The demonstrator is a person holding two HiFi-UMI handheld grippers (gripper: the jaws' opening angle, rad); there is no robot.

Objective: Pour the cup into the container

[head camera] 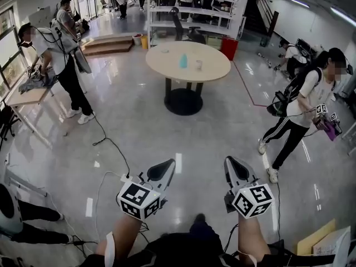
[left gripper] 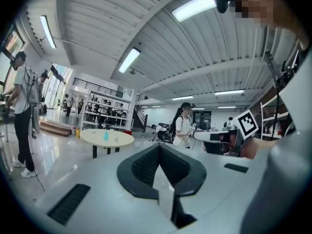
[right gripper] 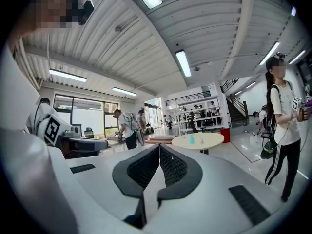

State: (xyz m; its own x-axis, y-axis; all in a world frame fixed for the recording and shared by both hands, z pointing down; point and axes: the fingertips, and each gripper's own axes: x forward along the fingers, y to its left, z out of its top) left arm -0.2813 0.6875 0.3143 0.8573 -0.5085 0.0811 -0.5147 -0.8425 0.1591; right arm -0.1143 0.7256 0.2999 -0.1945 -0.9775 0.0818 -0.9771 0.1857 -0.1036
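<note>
Far ahead stands a round beige table (head camera: pixel 167 65). On it are a small blue container (head camera: pixel 183 61) and a pale cup (head camera: pixel 198 64). Both are tiny in the gripper views, where the blue container (left gripper: pixel 106 136) (right gripper: pixel 191 139) is the only one I can make out. My left gripper (head camera: pixel 167 164) (left gripper: pixel 158 147) and right gripper (head camera: pixel 231 163) (right gripper: pixel 159 147) are held level side by side over the floor, well short of the table. Both are shut with nothing between the jaws.
A person (head camera: pixel 61 65) stands at a wooden table (head camera: pixel 25 96) on the left. Another person (head camera: pixel 303 104), carrying grippers, stands on the right. A black cable (head camera: pixel 114 146) runs across the glossy floor. A red bin (head camera: pixel 229 48) and shelving (head camera: pixel 189 4) are behind the round table.
</note>
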